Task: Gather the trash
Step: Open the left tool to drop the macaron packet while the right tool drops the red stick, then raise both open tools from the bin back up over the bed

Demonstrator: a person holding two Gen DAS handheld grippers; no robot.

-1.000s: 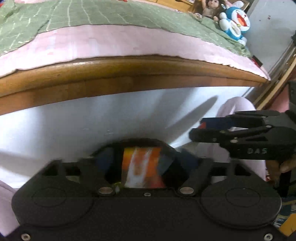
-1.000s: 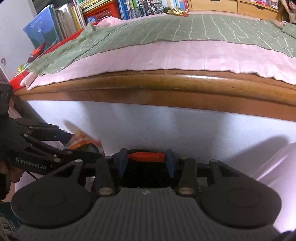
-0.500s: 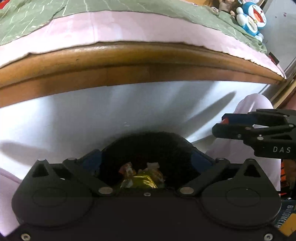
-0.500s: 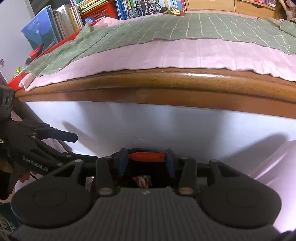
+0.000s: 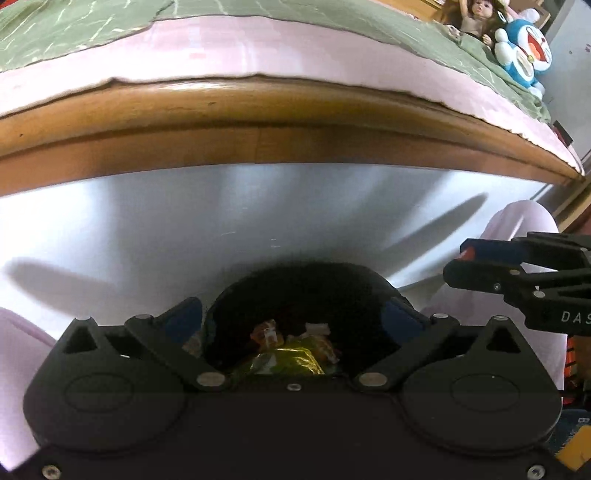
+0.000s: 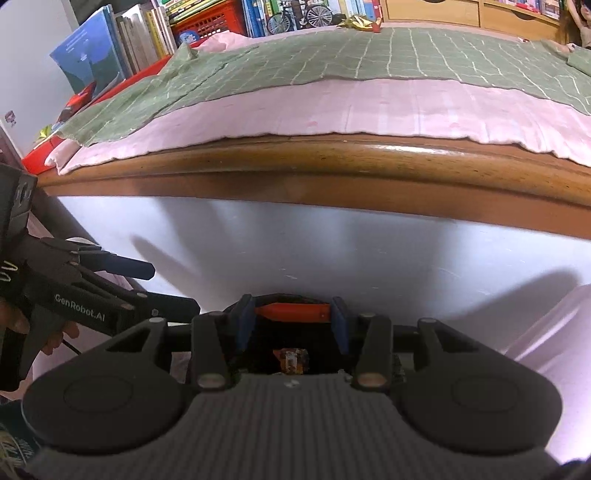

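A black bin [image 5: 303,267] stands on the floor against the bed's white side panel, with crumpled yellow and orange wrappers [image 5: 291,358] lying in it. My left gripper [image 5: 291,314] hangs over the bin mouth, open wide with nothing between its blue pads. In the right wrist view it [image 6: 162,288] is at the left, fingers apart. My right gripper [image 6: 291,314] is shut on a flat orange-red piece of trash [image 6: 291,311] above the bin, where one wrapper [image 6: 291,360] shows below. From the left wrist view the right gripper [image 5: 458,262] is at the right edge.
The bed's wooden rail [image 6: 332,158] runs across above the white panel [image 6: 332,243]. A pink sheet [image 6: 351,107] and green blanket [image 6: 332,55] cover it. Books [image 6: 122,48] stand at the left, a yellow wrapper [image 6: 356,22] lies at the far side, and dolls [image 5: 517,48] sit at the right.
My left gripper let go of the orange-and-white wrapper, which dropped into the bin, and its fingers spread wide. The right gripper kept its orange-red piece and barely moved.
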